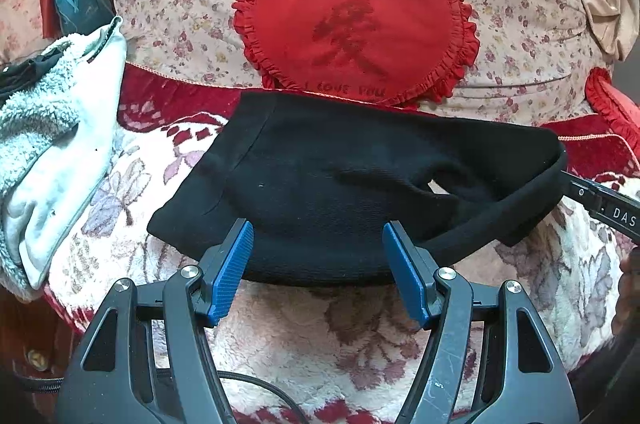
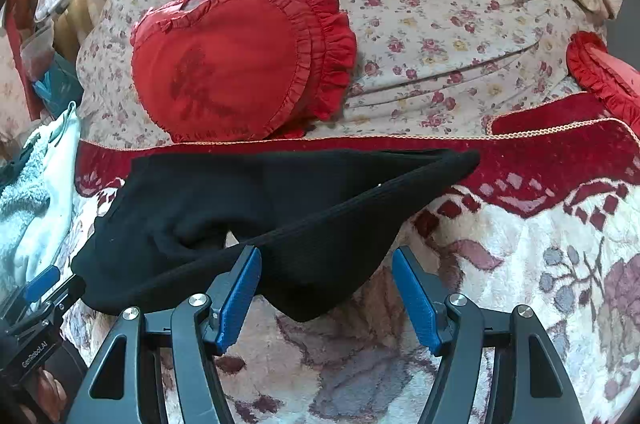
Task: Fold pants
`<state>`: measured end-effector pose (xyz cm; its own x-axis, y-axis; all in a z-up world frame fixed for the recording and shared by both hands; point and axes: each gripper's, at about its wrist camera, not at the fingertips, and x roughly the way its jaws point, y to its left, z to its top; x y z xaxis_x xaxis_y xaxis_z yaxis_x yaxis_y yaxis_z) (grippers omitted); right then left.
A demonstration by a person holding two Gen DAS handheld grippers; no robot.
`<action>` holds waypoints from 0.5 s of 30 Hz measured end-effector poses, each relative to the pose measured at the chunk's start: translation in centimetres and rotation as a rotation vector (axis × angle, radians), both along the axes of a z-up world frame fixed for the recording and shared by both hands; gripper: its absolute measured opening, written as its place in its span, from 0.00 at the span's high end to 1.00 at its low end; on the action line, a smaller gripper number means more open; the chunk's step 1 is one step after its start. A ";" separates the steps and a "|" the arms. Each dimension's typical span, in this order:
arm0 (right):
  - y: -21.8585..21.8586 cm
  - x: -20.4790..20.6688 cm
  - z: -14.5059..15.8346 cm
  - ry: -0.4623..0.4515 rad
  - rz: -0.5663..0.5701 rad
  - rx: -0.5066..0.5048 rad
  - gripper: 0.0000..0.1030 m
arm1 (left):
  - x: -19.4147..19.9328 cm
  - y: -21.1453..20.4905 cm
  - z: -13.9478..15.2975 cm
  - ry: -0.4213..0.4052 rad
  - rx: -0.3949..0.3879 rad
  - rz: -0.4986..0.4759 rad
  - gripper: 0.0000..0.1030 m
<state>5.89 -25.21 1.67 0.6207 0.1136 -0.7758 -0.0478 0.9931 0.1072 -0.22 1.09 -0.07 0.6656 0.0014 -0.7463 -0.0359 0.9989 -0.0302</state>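
Note:
The black pants [image 1: 320, 180] lie folded in a compact bundle on the floral fleece blanket [image 1: 352, 336]. They also show in the right wrist view [image 2: 256, 208]. My left gripper [image 1: 318, 240] is open, its blue pads at the bundle's near edge, holding nothing. My right gripper [image 2: 326, 268] is open over the bundle's near right corner, empty. The right gripper's body shows at the right edge of the left wrist view [image 1: 608, 212]. The left gripper shows at the lower left of the right wrist view [image 2: 40, 300].
A red heart-shaped cushion [image 1: 356, 28] leans on a floral pillow [image 1: 520, 24] just behind the pants. A pale fleece garment [image 1: 52, 144] lies to the left. A second red cushion [image 2: 604, 72] sits at the far right.

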 end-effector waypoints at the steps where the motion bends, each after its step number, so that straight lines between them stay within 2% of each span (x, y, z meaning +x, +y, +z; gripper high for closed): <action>1: 0.0 0.0 0.0 -0.001 0.001 0.001 0.35 | 0.0 0.0 0.0 0.001 0.000 0.000 0.34; 15: 0.1 0.0 0.2 -0.005 -0.002 -0.001 0.35 | 0.4 0.1 -0.1 0.007 -0.010 0.004 0.34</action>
